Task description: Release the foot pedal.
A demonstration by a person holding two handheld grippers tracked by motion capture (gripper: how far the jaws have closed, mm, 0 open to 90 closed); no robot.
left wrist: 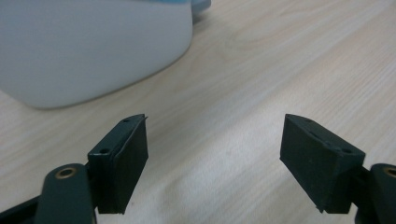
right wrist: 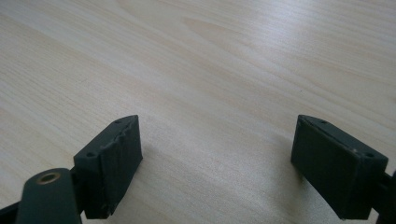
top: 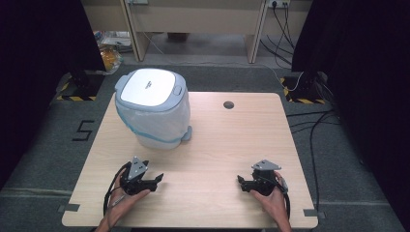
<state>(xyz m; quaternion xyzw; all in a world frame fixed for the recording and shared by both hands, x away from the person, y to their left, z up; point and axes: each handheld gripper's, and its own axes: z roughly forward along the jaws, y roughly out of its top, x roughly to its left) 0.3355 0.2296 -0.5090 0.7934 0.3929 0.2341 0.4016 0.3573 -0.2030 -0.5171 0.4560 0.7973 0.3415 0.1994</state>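
Tabletop (top: pixel 217 145): pale wood grain, with a dark round cable hole (top: pixel 228 105) toward 12 o'clock.
Bin (top: pixel 152 108): a white lidded trash bin at about 10 o'clock on the tabletop, upright, lid shut, so its contents cannot be told; a plastic liner wraps its walls. In the left gripper view its rounded white wall (left wrist: pixel 88 46) stands near, at 11 o'clock.
Left hand-held gripper (top: pixel 157 180): at 7 o'clock, just short of the bin, jaws wide, nothing between them.
Right hand-held gripper (top: pixel 240 180): at 5 o'clock, well apart from the bin, jaws wide over bare wood, holding nothing.
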